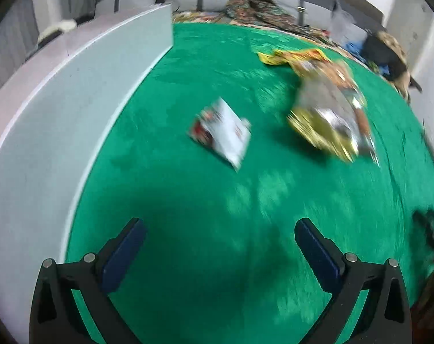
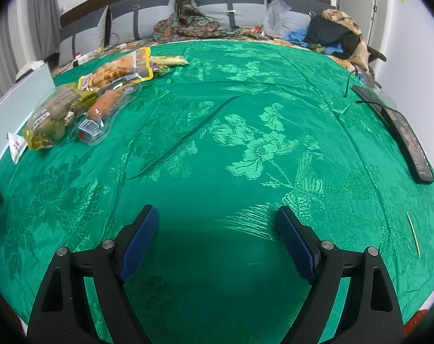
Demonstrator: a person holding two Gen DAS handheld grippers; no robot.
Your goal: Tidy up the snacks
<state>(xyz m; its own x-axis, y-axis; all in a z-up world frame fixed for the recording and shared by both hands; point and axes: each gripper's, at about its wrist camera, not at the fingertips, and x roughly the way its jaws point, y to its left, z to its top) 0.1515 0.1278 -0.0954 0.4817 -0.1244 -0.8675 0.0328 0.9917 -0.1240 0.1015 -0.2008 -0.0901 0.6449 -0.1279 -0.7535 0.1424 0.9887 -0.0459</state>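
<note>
- The left claw is hanging wide open over the green bedspread, gripping nothing.
- The right claw is likewise gaping, its blue pads empty.
- A white sachet is lying alone near the pale board.
- The snack packets are sitting heaped at the bedspread's left side, a sausage pack among them.
- A phone is resting at the right edge.

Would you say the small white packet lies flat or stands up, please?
Flat: the white packet lies face up on the green cloth, alone, apart from the snack pile.
</note>
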